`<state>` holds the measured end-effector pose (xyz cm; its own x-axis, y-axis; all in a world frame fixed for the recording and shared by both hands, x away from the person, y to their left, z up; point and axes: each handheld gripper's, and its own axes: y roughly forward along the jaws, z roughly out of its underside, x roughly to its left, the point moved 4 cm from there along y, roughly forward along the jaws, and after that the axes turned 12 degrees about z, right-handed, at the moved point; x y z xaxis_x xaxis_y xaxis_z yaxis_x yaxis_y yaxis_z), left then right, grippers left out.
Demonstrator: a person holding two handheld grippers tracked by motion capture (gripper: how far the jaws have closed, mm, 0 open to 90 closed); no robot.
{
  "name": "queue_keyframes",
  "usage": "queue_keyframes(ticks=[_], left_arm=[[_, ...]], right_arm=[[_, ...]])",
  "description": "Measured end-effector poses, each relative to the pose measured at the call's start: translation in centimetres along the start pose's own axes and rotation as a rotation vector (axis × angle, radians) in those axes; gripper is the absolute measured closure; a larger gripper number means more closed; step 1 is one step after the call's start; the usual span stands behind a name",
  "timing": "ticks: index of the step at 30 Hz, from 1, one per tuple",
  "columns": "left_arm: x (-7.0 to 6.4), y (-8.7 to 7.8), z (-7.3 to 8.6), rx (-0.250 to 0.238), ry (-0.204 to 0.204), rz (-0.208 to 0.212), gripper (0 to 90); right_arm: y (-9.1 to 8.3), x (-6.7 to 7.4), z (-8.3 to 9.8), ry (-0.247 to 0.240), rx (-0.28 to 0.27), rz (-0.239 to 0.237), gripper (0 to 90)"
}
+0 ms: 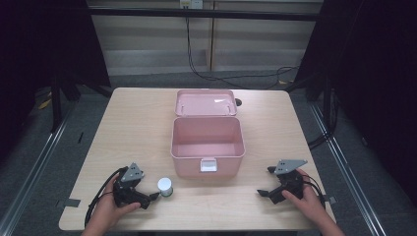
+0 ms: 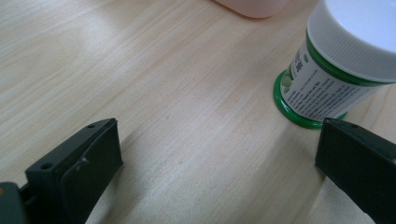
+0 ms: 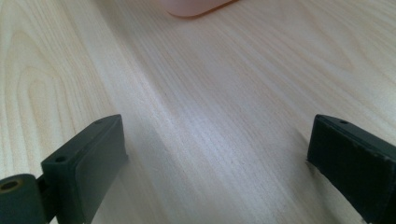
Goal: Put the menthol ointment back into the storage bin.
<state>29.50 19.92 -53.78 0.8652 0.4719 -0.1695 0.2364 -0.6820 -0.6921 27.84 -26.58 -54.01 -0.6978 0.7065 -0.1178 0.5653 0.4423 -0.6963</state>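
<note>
A small bottle (image 1: 165, 186) with a white cap and a green-and-white label stands upright on the table, just in front of the pink box (image 1: 207, 145). In the left gripper view the bottle (image 2: 334, 65) rises at the upper right, close beyond the right jaw. My left gripper (image 1: 151, 196) rests on the table just left of the bottle, open, with nothing between its jaws. My right gripper (image 1: 265, 188) lies at the table's front right, open over bare wood (image 3: 215, 121).
The pink box is open, its lid (image 1: 205, 102) tipped back, and its inside looks empty. A white latch (image 1: 208, 165) sits on its front wall. The light wooden table (image 1: 133, 128) has bare room on both sides of the box. Cables run across the floor behind.
</note>
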Motion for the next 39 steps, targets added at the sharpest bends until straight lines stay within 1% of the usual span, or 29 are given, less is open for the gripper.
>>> queue_keyframes(ticks=[8,9,10,11,12,13,15,16,17,18,19,20,21,23,24,25,26,27,28,29,30,31,32,33,35,36,37,38,39], left_arm=[[0.0,0.0,0.0,0.0,-0.001,0.0,0.0],[0.0,-0.1,0.0,0.007,0.004,-0.003,0.0],[0.0,-0.1,0.0,0.016,-0.003,-0.007,0.0],[-0.1,-0.1,-0.2,0.035,-0.016,-0.008,0.0],[-0.4,-0.2,-0.3,0.068,-0.032,-0.009,0.0],[-0.5,-0.3,-0.4,0.094,-0.036,-0.01,0.4],[-0.9,-0.6,-0.7,0.136,-0.059,-0.01,5.5],[-1.1,-0.9,-0.9,0.157,-0.073,0.001,10.4],[-1.1,-0.9,-0.9,0.157,-0.073,0.001,16.9],[-1.3,-1.2,-1.0,0.18,-0.097,0.028,18.5],[-1.4,-1.3,-1.1,0.203,-0.124,0.039,18.2],[-1.6,-1.5,-1.2,0.242,-0.137,0.05,18.5],[-1.9,-1.8,-1.4,0.324,-0.148,0.049,19.6],[-2.3,-1.9,-1.8,0.391,-0.157,0.049,20.9],[-2.6,-2.0,-2.1,0.41,-0.153,0.051,21.1],[-2.6,-2.0,-2.1,0.41,-0.153,0.051,21.2],[-2.8,-2.0,-2.5,0.423,-0.156,0.06,21.2],[-3.1,-2.1,-3.0,0.435,-0.152,0.072,22.0],[-3.4,-2.2,-3.9,0.453,-0.146,0.084,22.2],[-3.6,-2.1,-4.3,0.461,-0.135,0.087,22.5],[-3.6,-2.1,-4.3,0.461,-0.135,0.087,22.8],[-3.9,-2.0,-5.1,0.478,-0.124,0.102,23.3],[-4.0,-1.9,-5.5,0.487,-0.125,0.107,23.4],[-4.0,-1.9,-5.5,0.487,-0.125,0.107,24.0],[-4.2,-1.4,-6.3,0.524,-0.124,0.118,25.2],[-4.2,-1.4,-6.3,0.524,-0.124,0.118,25.6],[-4.1,-1.1,-6.9,0.539,-0.114,0.116,26.0],[-4.1,-1.1,-6.9,0.539,-0.114,0.116,26.4],[-4.0,-0.8,-7.3,0.547,-0.114,0.118,26.6]], right_arm=[[0.0,0.0,0.0,0.0,0.0,0.0,3.9],[0.0,0.0,0.0,0.0,0.0,0.0,3.9],[0.0,0.0,0.0,-0.001,-0.001,0.0,3.9],[0.0,0.0,0.0,0.0,0.0,0.0,3.9],[0.0,0.0,0.0,0.0,0.0,0.0,3.9],[0.0,0.0,0.0,-0.001,-0.001,0.0,3.9],[0.0,0.0,0.0,-0.001,-0.001,0.0,3.9],[0.0,0.0,0.0,0.0,0.0,0.0,3.9],[0.0,0.0,0.0,-0.001,-0.001,0.0,3.9],[0.0,0.0,0.0,0.0,0.0,0.0,3.9],[0.0,0.0,0.0,0.0,0.0,0.001,3.9],[0.0,0.0,0.0,0.0,0.0,0.0,3.9],[0.0,0.0,0.0,0.0,0.0,0.001,3.9],[0.0,0.0,0.0,0.0,0.0,0.001,3.9],[0.0,0.0,0.0,-0.001,-0.001,0.0,3.9],[0.0,0.0,0.0,-0.001,-0.001,0.0,3.9],[0.0,0.0,0.0,-0.001,-0.001,0.0,3.9],[0.0,0.0,0.0,0.0,0.0,0.0,3.9],[0.0,0.0,0.0,-0.001,-0.001,0.0,3.9],[0.0,0.0,0.0,0.0,0.0,0.0,3.9],[0.0,0.0,0.0,0.0,0.0,0.0,3.9],[0.0,0.0,0.0,0.0,-0.001,0.0,3.9],[0.0,0.0,0.0,0.0,-0.001,0.001,3.9],[0.0,0.0,0.0,-0.001,-0.001,0.0,3.9],[0.0,0.0,0.0,-0.001,0.0,0.0,3.9],[0.0,0.0,0.0,-0.001,-0.001,0.0,3.9],[0.0,0.0,0.0,-0.001,-0.001,0.0,3.9],[0.0,0.0,0.0,-0.001,-0.001,0.0,3.9],[0.0,0.0,0.0,-0.001,-0.001,0.0,3.9]])
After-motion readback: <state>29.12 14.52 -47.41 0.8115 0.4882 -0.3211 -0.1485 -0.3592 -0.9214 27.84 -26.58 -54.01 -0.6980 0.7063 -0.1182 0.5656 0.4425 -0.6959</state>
